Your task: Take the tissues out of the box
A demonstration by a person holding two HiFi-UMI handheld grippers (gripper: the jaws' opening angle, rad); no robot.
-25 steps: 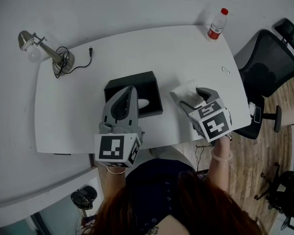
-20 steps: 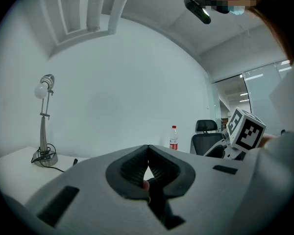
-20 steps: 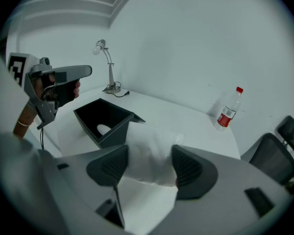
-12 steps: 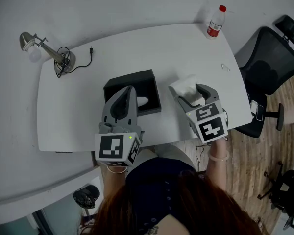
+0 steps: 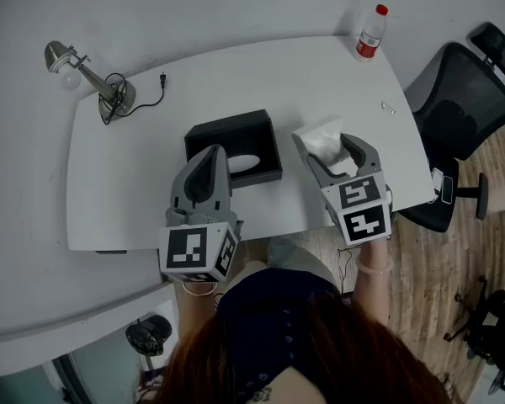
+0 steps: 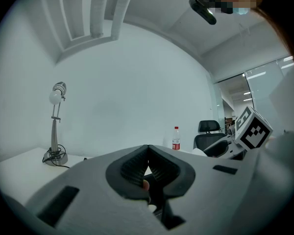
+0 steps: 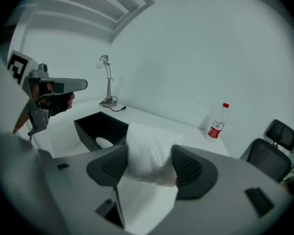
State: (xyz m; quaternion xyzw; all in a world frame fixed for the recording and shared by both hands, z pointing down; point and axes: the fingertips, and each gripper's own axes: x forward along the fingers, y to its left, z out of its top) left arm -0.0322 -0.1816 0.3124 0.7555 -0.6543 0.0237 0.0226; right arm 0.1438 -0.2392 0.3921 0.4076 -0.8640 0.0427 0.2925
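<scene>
The black tissue box (image 5: 227, 130) stands on the white table (image 5: 126, 183), with a pale oval (image 5: 242, 162) showing in its opening. My right gripper (image 5: 326, 146) is to the right of the box, its jaws closed on a thick white wad of tissues (image 5: 318, 135) held above the table. In the right gripper view the tissues (image 7: 149, 148) fill the gap of the right gripper (image 7: 149, 164), and the box (image 7: 99, 125) lies to the left. My left gripper (image 5: 216, 153) hovers over the box's near side, shut, its pads meeting with nothing between them (image 6: 148, 152).
A desk lamp (image 5: 88, 78) with its cord stands at the table's far left. A red-capped bottle (image 5: 371, 34) is at the far right corner, and a small clear item (image 5: 387, 105) lies near the right edge. A black office chair (image 5: 454, 99) stands beside the table.
The right gripper with the tissues has drifted a little farther from the person and turned slightly. The left gripper has stayed over the box.
</scene>
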